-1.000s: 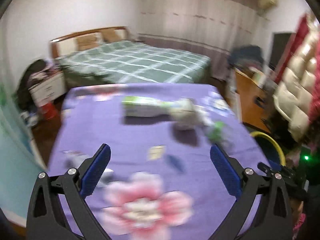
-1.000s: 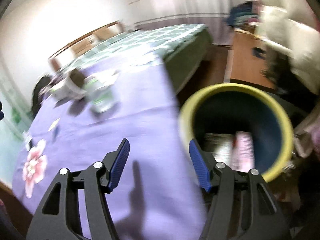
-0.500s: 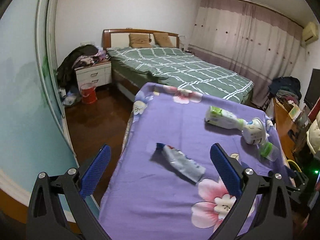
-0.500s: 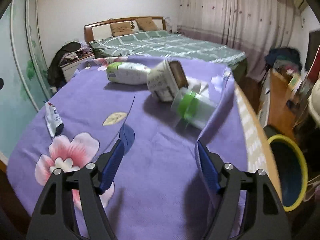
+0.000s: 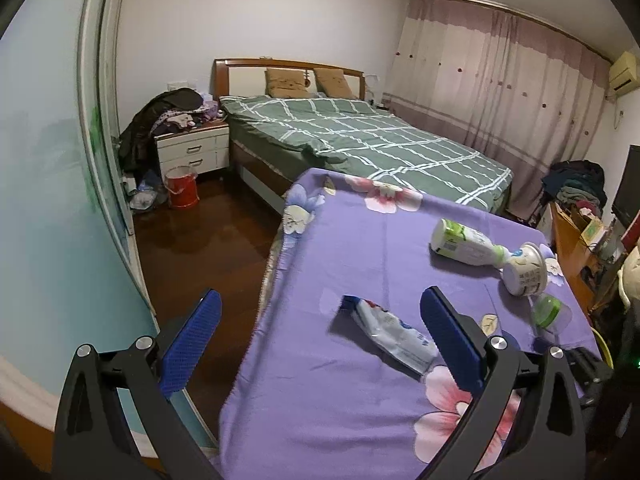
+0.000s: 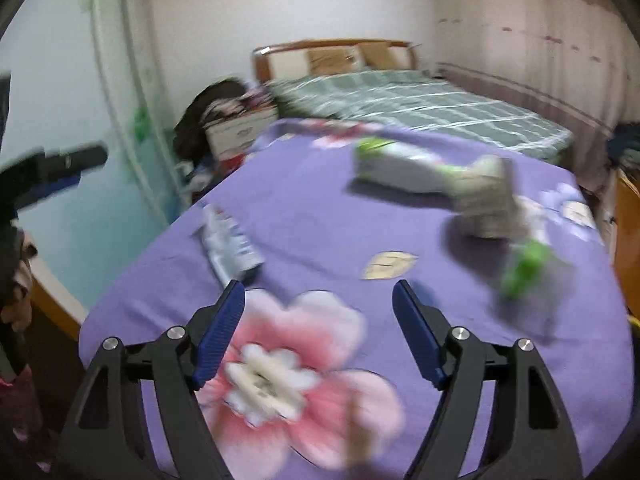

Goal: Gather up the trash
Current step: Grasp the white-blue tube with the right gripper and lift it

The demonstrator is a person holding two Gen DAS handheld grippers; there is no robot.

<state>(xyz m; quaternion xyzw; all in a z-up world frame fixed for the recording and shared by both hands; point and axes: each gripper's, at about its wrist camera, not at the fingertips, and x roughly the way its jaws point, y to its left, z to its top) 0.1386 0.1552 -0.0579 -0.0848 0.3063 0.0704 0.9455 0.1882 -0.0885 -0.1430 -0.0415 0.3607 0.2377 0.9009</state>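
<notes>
On the purple flowered tablecloth (image 5: 352, 248) lie a crumpled white and blue packet (image 5: 394, 334), a white and green bottle (image 5: 466, 244) on its side, a tipped white cup (image 5: 526, 270) and a clear bottle with a green cap (image 5: 550, 312). My left gripper (image 5: 316, 328) is open and empty above the table's left edge, the packet just left of its right finger. My right gripper (image 6: 318, 320) is open and empty over the pink flower; the packet (image 6: 230, 242), bottle (image 6: 396, 166), cup (image 6: 486, 200) and green-capped bottle (image 6: 524, 268) look blurred beyond it.
A green checked bed (image 5: 360, 136) stands behind the table. A white nightstand (image 5: 192, 152) piled with clothes and a red bucket (image 5: 182, 186) are at the left. A wooden desk (image 5: 572, 240) is at the right. A yellow bin rim (image 5: 602, 348) shows by the table's right edge.
The left gripper swung left from the table's middle to its left edge. The right gripper turned away from the yellow-rimmed bin and now faces the table, still moving, with blur.
</notes>
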